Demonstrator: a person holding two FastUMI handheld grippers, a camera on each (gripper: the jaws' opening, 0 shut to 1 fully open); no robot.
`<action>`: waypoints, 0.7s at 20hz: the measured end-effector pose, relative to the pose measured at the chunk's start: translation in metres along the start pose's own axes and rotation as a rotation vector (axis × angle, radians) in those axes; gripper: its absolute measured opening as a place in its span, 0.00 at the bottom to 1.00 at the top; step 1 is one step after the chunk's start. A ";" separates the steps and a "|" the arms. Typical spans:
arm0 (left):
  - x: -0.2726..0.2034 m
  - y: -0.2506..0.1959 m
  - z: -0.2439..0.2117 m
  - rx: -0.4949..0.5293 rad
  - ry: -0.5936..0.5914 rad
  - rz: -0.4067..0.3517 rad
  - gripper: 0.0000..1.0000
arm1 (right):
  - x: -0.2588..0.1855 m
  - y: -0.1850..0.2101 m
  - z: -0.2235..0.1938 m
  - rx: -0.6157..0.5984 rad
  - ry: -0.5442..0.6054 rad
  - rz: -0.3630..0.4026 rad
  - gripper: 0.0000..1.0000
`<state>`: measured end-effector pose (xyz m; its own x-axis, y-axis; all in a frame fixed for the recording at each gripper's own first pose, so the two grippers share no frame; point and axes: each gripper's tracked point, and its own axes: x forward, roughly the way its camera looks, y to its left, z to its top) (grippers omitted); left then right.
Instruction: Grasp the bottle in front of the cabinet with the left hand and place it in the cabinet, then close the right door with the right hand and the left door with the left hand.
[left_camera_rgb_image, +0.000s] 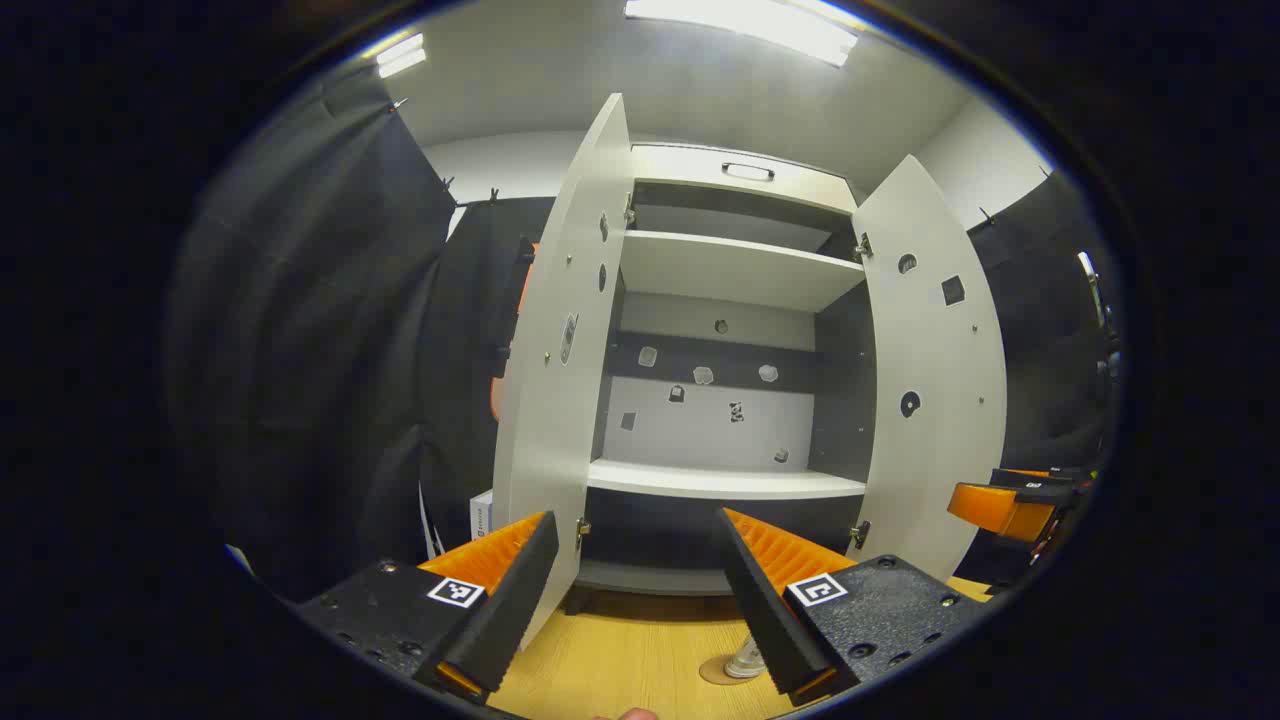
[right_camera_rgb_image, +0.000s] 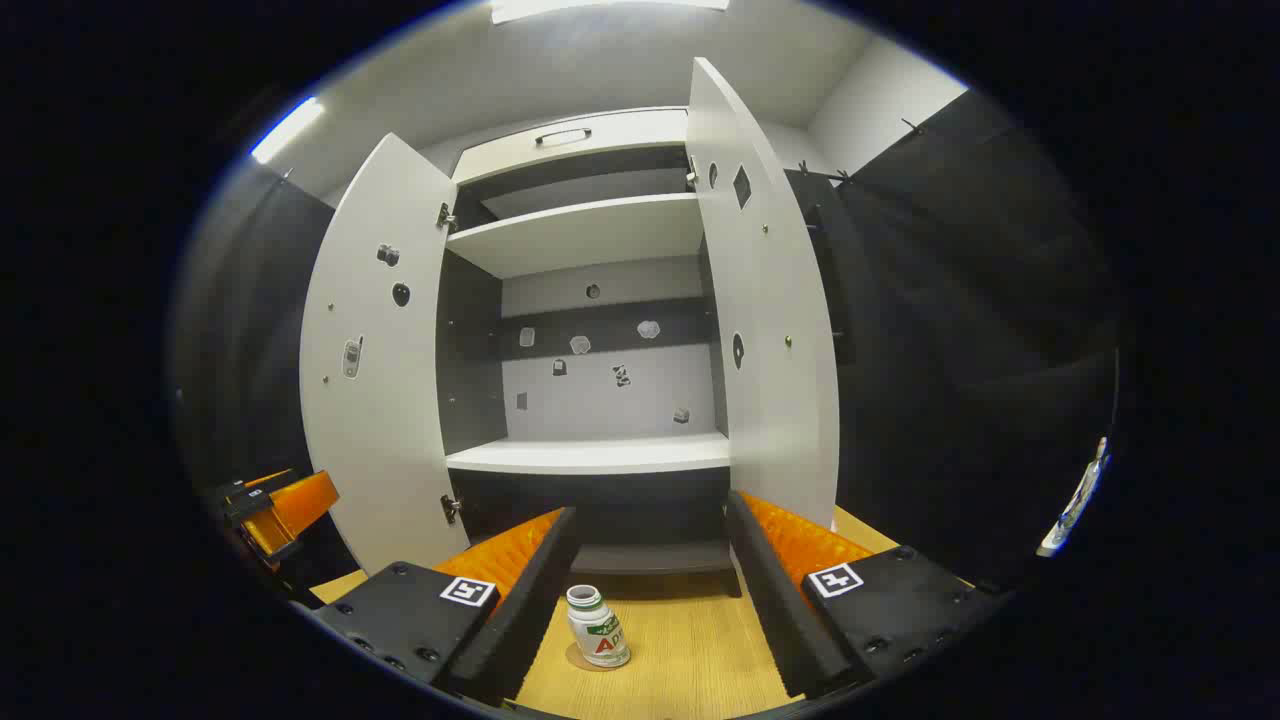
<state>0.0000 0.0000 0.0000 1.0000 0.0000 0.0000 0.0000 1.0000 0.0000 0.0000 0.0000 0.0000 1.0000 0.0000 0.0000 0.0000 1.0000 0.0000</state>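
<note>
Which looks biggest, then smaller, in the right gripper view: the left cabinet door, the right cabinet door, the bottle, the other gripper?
1. Left cabinet door and right cabinet door: alike, so I do not rank them.
2. Left gripper, at the left edge, partly cut off.
3. Bottle, smallest, though it stands nearest the camera.

The tall white cabinet (right_camera_rgb_image: 590, 240) has smooth, matt laminate doors and shelves with small metal hinges. The pale wood-grain table (right_camera_rgb_image: 690, 650) looks smooth with a faint sheen. The small white plastic bottle (right_camera_rgb_image: 597, 626) is glossy.
</note>
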 end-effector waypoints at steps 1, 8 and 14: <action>0.001 0.000 0.001 0.001 -0.002 0.000 0.95 | 0.000 0.000 -0.001 -0.001 0.001 0.000 0.97; 0.001 -0.001 0.000 0.002 -0.006 -0.005 0.92 | 0.001 0.000 -0.001 0.001 0.005 -0.004 0.97; 0.001 0.004 0.000 0.001 -0.008 0.007 0.95 | 0.002 0.001 -0.002 0.001 0.008 -0.003 0.98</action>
<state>0.0013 0.0037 -0.0003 0.9999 0.0074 0.0080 -0.0074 1.0000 0.0006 0.0023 0.0009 -0.0015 1.0000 -0.0025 -0.0084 0.0025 1.0000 0.0006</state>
